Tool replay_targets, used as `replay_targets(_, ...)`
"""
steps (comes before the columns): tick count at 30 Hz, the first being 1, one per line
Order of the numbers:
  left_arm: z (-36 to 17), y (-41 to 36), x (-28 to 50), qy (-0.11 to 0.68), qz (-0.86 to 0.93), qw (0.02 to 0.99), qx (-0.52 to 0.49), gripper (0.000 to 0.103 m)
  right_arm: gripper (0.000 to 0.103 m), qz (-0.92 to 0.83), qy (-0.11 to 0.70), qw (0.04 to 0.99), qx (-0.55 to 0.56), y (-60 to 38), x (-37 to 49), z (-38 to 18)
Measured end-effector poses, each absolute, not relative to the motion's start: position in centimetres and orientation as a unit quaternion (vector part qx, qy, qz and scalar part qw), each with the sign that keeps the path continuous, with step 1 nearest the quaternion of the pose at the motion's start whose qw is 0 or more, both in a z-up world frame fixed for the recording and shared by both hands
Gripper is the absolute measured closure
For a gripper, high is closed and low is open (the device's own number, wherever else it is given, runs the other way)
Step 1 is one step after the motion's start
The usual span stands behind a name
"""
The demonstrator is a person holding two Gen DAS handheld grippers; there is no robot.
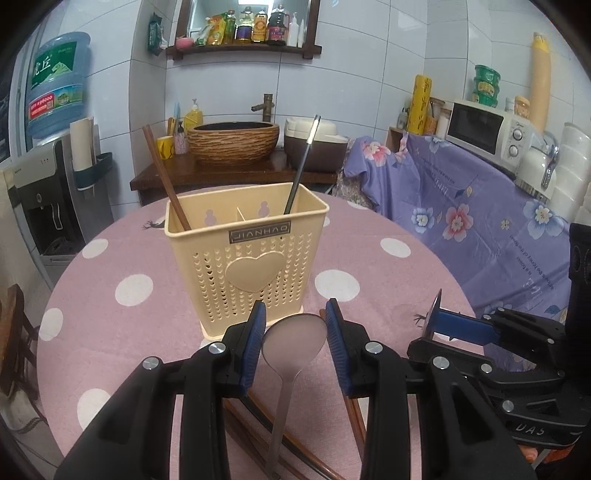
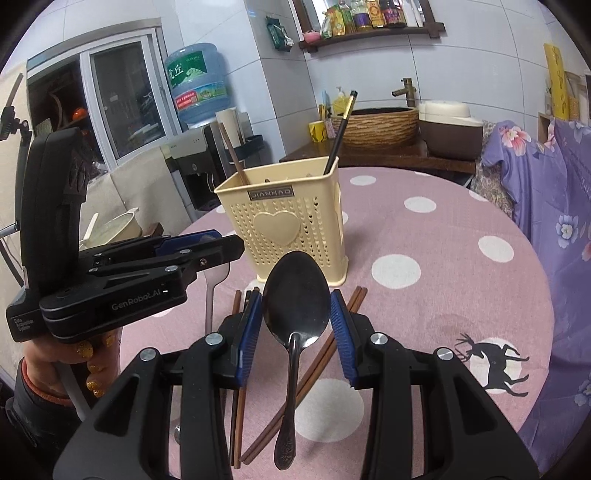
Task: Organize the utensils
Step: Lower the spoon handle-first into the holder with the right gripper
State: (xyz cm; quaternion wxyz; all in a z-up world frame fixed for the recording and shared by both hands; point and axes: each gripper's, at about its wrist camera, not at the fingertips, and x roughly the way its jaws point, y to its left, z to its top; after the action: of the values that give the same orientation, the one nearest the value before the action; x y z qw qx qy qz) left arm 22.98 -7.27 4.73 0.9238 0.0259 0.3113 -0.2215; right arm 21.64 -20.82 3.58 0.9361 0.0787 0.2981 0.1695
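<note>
Each gripper, left point(image 1: 295, 325) and right point(image 2: 296, 317), clamps a spoon bowl; tilt handles down into holder point(image 1: 245, 254) compartments, avoiding chopsticks.

Left gripper point(image 1: 295, 325) clamped; right gripper point(image 2: 296, 314) clamped

Two steel spoons point(image 1: 293, 338) point(image 2: 296, 295) lifted, brown chopsticks point(image 2: 317, 365) on table, cream holder point(image 1: 245, 251) upright

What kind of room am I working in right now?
Most likely a home kitchen or dining corner: a microwave, a basin with a tap, a shelf of oil bottles, and a water dispenser.
</note>
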Motion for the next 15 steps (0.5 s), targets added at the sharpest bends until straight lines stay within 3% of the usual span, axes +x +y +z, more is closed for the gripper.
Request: replay_targets(15,6.2,-5.3,23.2,0.306,-0.227,0.924,-0.017,0.07,0.065,0.177,0.284,0.938,0.089,-20.8,22.4,4.6)
